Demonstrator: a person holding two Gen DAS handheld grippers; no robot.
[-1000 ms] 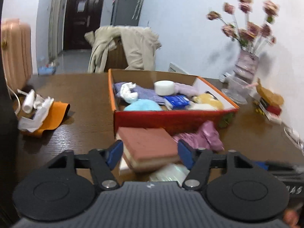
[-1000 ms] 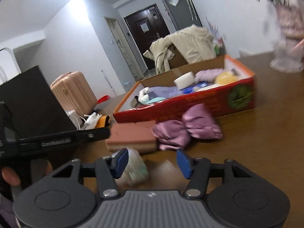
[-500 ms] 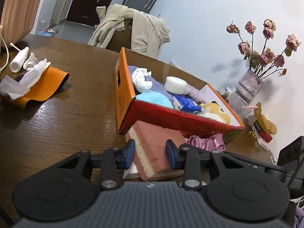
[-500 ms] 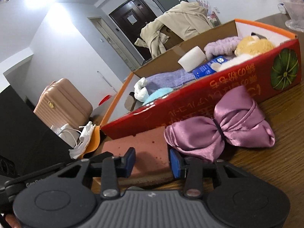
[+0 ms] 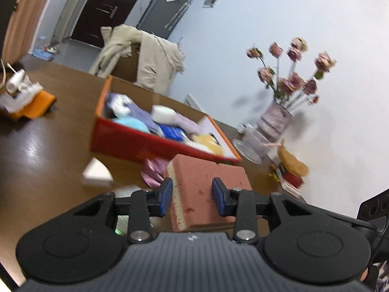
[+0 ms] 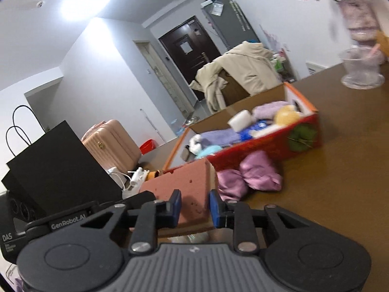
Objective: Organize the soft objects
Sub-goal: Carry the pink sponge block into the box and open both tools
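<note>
**Both grippers clamping one pink sponge block in front of the red box**

A brown wooden table (image 5: pixel 36 150) is filling the lower half of both views. On it, in the middle of each frame, a red cardboard box (image 5: pixel 136 141) with orange rims is sitting open, holding soft things: lilac cloth, a pale blue piece, a white roll, a blue packet, something yellow.

The pink sponge block (image 5: pixel 209 185) is showing a coarse, pitted salmon top over a cream underlayer. It is lying at lower centre of both frames, lifted clear of the table and tilted, just in front of the box's near wall. Beside it a purple satin bow (image 6: pixel 252 172) is resting on the table against the box.

The left wrist view alone is showing a vase of pink roses (image 5: pixel 279 119) at right, a white wedge (image 5: pixel 97 172) at left centre and an orange cloth (image 5: pixel 34 104) at far left. The right wrist view alone is showing a black paper bag (image 6: pixel 60 170) at left and a pink suitcase (image 6: pixel 111 143) behind it.

The left gripper (image 5: pixel 192 199) is holding its jaws narrowly apart, blue pads pressing the sponge's sides. The right gripper (image 6: pixel 193 206) is closing its jaws, narrowly apart too, pads squeezing the block's other end.
</note>
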